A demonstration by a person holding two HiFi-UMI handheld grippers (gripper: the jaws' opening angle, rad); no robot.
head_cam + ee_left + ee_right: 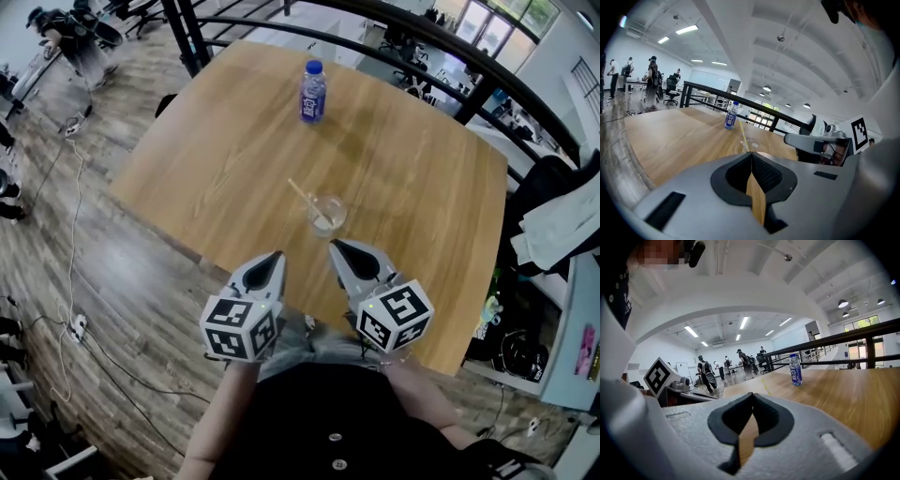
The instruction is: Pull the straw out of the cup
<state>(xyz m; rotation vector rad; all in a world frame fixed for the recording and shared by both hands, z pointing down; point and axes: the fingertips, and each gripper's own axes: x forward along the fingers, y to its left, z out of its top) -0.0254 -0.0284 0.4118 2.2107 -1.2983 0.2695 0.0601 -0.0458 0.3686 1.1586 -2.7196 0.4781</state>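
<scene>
While both tongs hover clenched over the near edge of the table, the clear cup stands near the middle of the board. It is at about twelve o'clock from the two tips and a little apart from them. The straw stands in it, foot at the cup's bottom, its free end leaning out over the rim toward ten o'clock. The left gripper has its jaws pressed together with nothing between them. The right gripper is likewise closed and empty.

The straw looks thin, light and easy to crush or kink. I judge it wants a gentle pinch on the bare length above the rim, with the pull along its lean rather than straight up. The cup seems thin-walled and light; how much it holds I cannot tell. It may tip or slide along with the straw unless the other tong steadies its wall, and smooth plastic could slip. Both pairs of jaws would have to open first.

A blue-labelled bottle stands at twelve o'clock beyond the cup, well apart. A black railing runs past the table's far edge, and clothing is draped at three o'clock. Nothing lies between the tips and the cup.
</scene>
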